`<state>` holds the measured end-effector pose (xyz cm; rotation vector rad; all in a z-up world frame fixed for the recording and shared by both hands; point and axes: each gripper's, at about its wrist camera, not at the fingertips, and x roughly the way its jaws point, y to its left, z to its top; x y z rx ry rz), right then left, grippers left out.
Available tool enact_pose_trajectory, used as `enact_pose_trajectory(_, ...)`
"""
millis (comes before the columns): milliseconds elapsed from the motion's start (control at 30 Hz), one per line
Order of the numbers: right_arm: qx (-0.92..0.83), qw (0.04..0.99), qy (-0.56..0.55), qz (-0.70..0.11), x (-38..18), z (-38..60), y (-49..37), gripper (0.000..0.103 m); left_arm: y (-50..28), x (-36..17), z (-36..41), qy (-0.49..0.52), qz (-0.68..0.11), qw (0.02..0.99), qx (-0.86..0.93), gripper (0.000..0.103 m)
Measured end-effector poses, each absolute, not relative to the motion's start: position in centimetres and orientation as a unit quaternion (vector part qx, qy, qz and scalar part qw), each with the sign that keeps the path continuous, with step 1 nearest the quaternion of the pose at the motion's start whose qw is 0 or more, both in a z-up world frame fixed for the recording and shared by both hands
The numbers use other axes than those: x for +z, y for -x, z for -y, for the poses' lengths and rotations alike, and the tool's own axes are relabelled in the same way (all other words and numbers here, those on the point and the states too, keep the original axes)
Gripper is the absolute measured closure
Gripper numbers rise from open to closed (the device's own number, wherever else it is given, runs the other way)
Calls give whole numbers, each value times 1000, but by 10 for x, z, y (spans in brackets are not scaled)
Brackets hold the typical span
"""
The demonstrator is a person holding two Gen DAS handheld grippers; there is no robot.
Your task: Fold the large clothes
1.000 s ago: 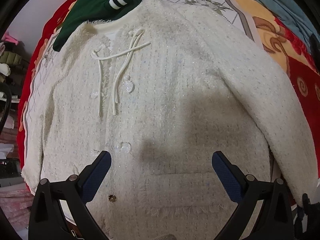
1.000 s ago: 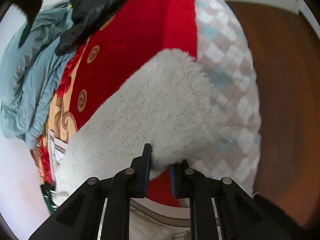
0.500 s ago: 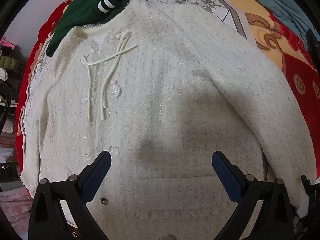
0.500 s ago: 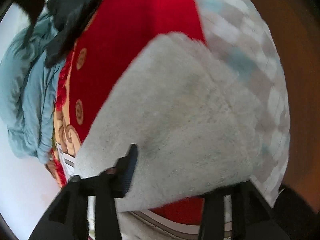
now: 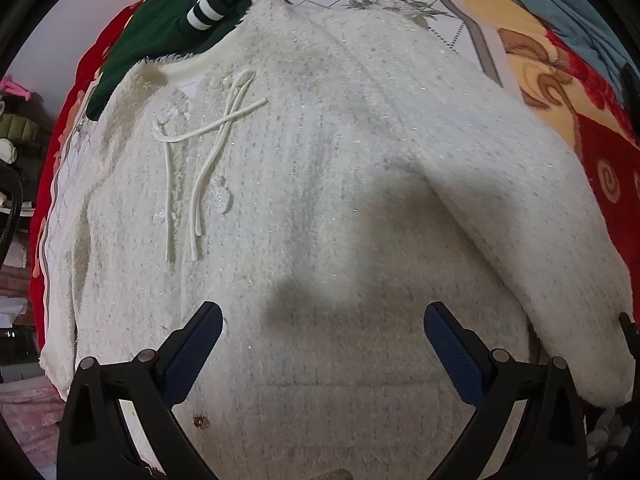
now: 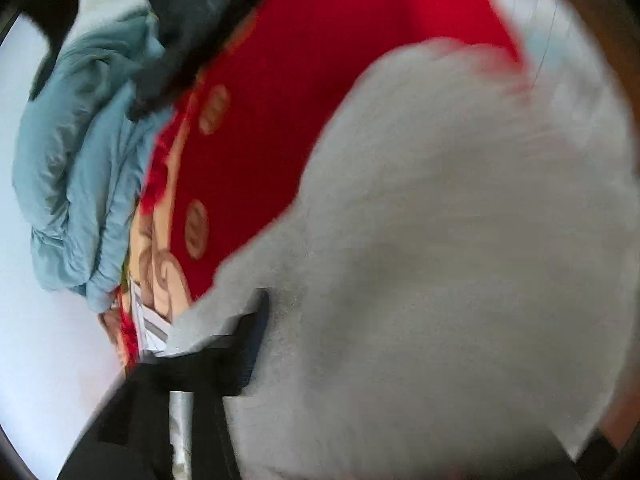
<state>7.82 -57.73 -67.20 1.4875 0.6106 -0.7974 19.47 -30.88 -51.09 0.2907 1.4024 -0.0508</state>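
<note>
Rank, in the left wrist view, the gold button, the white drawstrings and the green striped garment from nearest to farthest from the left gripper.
From the left gripper:
1. gold button, low left on the cardigan hem.
2. white drawstrings, mid-left near the neckline.
3. green striped garment, beyond the collar, top left.

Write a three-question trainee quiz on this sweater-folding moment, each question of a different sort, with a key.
1. True or false: the left gripper hangs open above the white sweater with nothing between its fingers.
2. Multiple choice: what lies past the sweater's collar in the left wrist view? A) a green garment with black-and-white striped cuffs B) a yellow towel C) a pair of jeans
3. Fill in the missing word: in the right wrist view, the sweater's sleeve is lifted over a blanket whose main colour there is ____.

Key: 1 true; 2 A; 3 red.
</note>
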Motion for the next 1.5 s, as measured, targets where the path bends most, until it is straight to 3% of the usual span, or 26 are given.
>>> enact_pose_trajectory(33,-350,623,-653,-251,-674,578,-77,50,-197,-512,307,-132,-643,754,-20,0)
enact_pose_trajectory(67,-354,621,-652,-253,-671,581,-80,64,-199,-512,304,-131,-643,755,-18,0)
enact_pose_trajectory(100,-350,625,-651,-252,-667,582,-83,95,-201,-512,303,-129,-642,756,-17,0)
enact_pose_trajectory(333,-309,711,-580,-250,-575,568,-127,95,-224,-500,261,-88,-633,769,16,0)
enact_pose_trajectory(567,-193,806,-460,-318,-480,475,-241,95,-253,-491,170,-21,-634,769,76,0)
enact_pose_trajectory(767,-88,832,-356,-416,-479,328,-344,95,-269,-486,62,9,-620,768,160,0)
enact_pose_trajectory(933,-17,820,-205,-534,-537,167,-412,95,-266,-497,-32,29,-618,751,229,0)
enact_pose_trajectory(1067,17,772,-74,-632,-605,68,-430,82,-241,-504,-95,46,-631,730,258,0)
enact_pose_trajectory(1133,48,767,-20,-640,-615,32,-428,63,-225,-506,-118,65,-639,719,267,0)
enact_pose_trajectory(1167,65,770,-11,-635,-611,19,-423,42,-209,-506,-136,79,-644,711,272,0)
enact_pose_trajectory(1200,96,770,-21,-631,-602,10,-416,35,-203,-506,-146,87,-646,707,274,0)
enact_pose_trajectory(1367,175,778,-173,-579,-540,28,-378,35,-149,-509,-202,175,-652,678,291,0)
enact_pose_trajectory(1500,132,759,-218,-599,-538,61,-366,35,-121,-539,-240,294,-639,648,293,0)
